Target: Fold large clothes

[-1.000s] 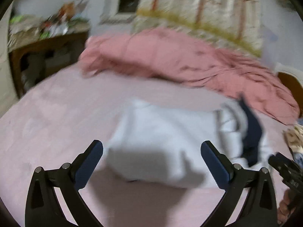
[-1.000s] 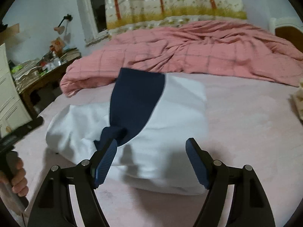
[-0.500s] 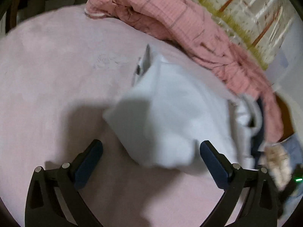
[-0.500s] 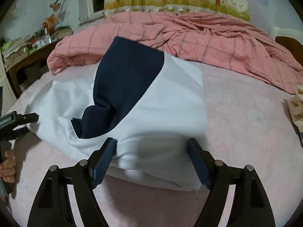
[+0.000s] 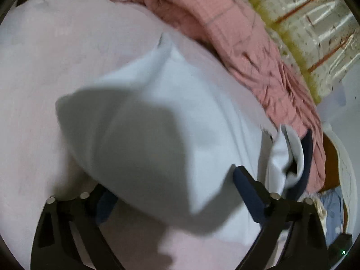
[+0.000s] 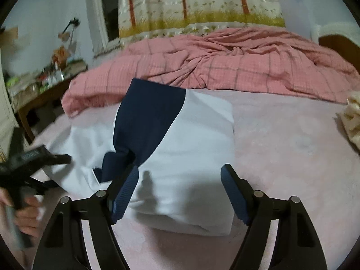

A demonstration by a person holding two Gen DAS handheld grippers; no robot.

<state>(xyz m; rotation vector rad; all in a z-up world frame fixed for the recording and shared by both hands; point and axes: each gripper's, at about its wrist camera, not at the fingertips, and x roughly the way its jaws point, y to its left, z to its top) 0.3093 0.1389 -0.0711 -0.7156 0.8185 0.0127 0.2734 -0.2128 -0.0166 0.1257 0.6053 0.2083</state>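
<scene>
A white garment (image 6: 191, 153) with a navy panel (image 6: 146, 121) lies folded on the pink bedsheet (image 6: 292, 148), the pink checked quilt (image 6: 225, 65) bunched beyond it. The left gripper (image 5: 173, 186) has just been closing, its jaws straddling the garment's near left corner, pads apart from the cloth. The right gripper (image 6: 180, 193) stands wide over the near edge, gripping nothing.
</scene>
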